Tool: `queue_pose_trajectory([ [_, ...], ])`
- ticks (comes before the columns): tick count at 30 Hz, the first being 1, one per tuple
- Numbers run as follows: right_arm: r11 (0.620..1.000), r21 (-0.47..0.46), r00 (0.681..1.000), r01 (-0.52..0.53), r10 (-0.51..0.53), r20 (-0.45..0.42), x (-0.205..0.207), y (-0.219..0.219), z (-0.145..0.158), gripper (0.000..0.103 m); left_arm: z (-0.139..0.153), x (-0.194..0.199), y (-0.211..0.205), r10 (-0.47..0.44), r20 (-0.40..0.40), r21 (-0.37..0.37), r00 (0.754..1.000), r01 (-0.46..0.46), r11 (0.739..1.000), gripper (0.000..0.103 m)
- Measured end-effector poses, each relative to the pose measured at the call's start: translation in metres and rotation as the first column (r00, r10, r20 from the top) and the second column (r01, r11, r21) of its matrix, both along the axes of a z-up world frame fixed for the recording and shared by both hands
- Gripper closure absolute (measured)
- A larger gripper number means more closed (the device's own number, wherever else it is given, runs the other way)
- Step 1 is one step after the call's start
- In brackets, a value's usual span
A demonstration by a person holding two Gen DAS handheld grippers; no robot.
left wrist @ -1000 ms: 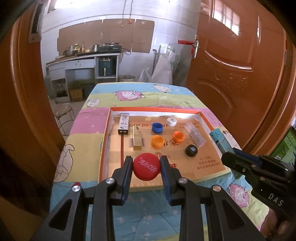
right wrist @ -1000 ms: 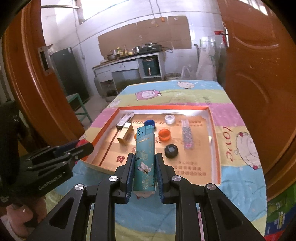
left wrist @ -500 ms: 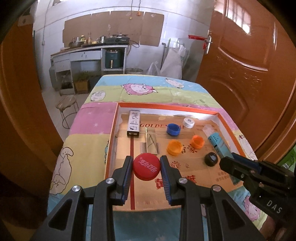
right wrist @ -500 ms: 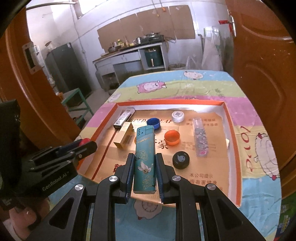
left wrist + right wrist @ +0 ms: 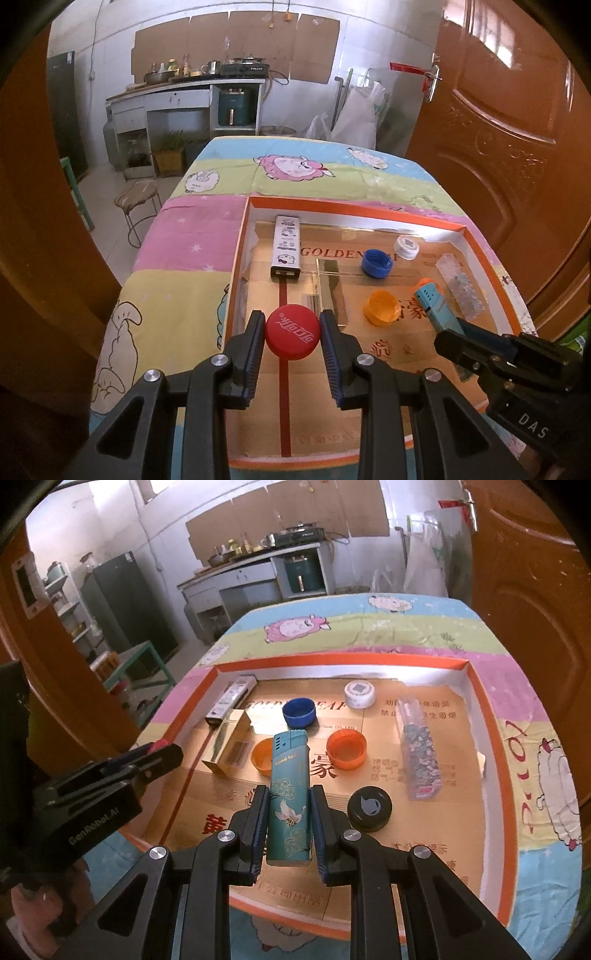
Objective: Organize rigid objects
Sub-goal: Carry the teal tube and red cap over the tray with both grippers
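Already pinched across its rim low in the frame, the light, stiff red cap (image 5: 292, 335) sits in the left gripper (image 5: 292, 338), while the right gripper (image 5: 288, 821) clamps the slick lighter (image 5: 289, 797) mid-body above the tray (image 5: 511, 812).

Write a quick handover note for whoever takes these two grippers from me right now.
Left hand-held gripper: shut on the round red plastic bottle cap, above the near left of the shallow orange-rimmed cardboard tray.
Right hand-held gripper: shut on the teal lighter with a crane print, above the tray's near middle.
Already in the tray: blue cap, white cap, two orange caps, black cap, gold box, long white printed box, clear glitter-filled box.
Left: set both held items down in the tray.
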State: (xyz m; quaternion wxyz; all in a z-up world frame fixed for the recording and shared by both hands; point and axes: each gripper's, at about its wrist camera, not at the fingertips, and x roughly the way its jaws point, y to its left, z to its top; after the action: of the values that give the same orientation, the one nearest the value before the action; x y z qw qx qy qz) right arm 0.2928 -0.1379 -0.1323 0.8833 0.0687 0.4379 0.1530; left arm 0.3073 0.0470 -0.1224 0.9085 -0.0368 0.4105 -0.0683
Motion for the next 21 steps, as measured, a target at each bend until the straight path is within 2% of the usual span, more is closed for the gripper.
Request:
queue_pose_trajectory([
  [21,0.998,-0.060,0.999,0.033,-0.036,-0.037,0.018,0.003,-0.024,0.081,-0.021,0.021,0.003,-0.003,-0.035,0.009,0.999,0.003,1.000,0.072],
])
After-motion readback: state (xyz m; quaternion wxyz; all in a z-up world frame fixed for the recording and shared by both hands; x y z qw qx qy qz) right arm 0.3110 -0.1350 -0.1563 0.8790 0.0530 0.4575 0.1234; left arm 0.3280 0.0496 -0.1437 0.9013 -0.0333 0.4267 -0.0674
